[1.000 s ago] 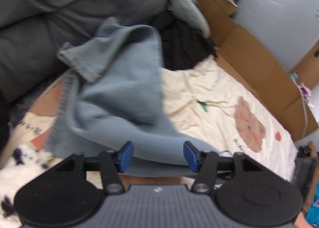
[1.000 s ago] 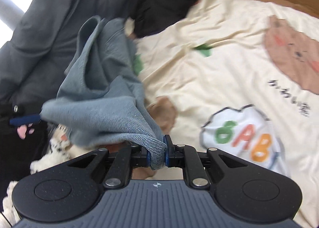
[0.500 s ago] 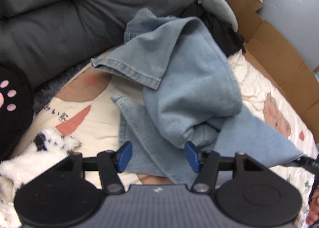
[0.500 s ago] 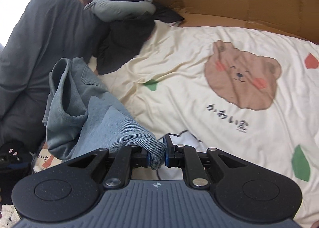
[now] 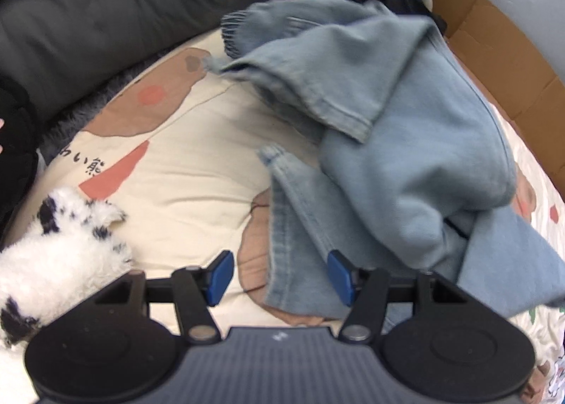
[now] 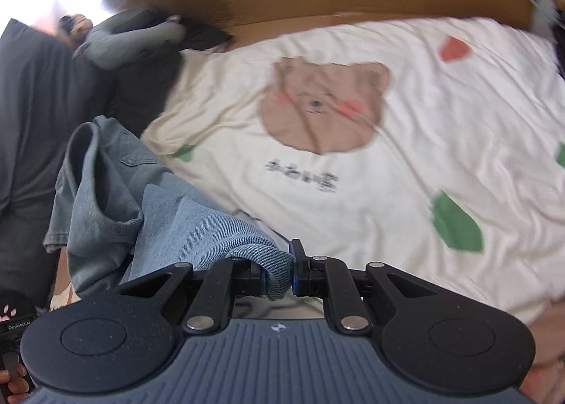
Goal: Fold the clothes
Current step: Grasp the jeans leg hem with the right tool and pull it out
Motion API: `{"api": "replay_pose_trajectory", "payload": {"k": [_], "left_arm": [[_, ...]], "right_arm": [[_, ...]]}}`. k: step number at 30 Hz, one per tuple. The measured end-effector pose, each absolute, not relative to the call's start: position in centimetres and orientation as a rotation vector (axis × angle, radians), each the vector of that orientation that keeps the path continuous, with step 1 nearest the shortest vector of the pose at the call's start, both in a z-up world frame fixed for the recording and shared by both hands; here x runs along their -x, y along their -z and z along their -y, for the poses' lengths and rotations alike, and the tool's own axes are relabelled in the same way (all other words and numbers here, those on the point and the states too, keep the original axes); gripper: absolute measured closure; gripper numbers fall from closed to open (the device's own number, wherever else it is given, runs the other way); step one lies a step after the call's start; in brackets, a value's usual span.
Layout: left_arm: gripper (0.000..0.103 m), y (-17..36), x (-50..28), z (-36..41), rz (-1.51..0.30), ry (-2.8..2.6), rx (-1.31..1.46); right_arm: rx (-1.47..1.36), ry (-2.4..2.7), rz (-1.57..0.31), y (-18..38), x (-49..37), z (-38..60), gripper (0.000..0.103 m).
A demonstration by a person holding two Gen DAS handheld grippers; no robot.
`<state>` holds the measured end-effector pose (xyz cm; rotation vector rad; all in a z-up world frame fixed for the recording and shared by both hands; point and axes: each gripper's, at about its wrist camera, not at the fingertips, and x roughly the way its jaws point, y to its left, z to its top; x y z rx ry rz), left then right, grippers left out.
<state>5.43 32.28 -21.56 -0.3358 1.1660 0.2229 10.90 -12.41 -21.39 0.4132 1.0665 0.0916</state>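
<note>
Two blue-padded fingers of the left gripper (image 5: 280,277) stand wide apart with nothing pinched between them; a hemmed edge of the crumpled light-blue denim garment (image 5: 406,143) lies on the bed in the gap, nearer the right finger. Ahead and to the right of this tool the denim heaps up in folds, one frayed hem pointing forward-left and a stitched cuff draped over the middle of the pile. Left of the fingers the cream cartoon-print bedsheet (image 5: 183,171) is bare up to a fluffy white-and-black plush toy (image 5: 60,252) at the near left. A dark grey padded cushion (image 5: 106,16) bounds the far side, and a brown cardboard wall (image 5: 494,51) bounds the far right.

From the right wrist, the right gripper (image 6: 279,271) has its fingers closed tight on a bunched edge of the denim, which trails away forward-left in a loose mound. Ahead and to the right of this tool the sheet, printed with a brown bear face (image 6: 325,104), lies open and only lightly wrinkled as far as the cardboard along the far edge. Dark clothing (image 6: 148,61) sits piled at the far left corner.
</note>
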Motion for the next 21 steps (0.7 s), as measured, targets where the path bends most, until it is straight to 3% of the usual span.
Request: {"api": "replay_pose_trajectory", "payload": {"k": [21], "left_arm": [[0.035, 25.3, -9.1, -29.6, -1.184, -0.19, 0.354]], "right_arm": [[-0.554, 0.147, -1.155, 23.4, -1.2, 19.2, 0.09]]}}
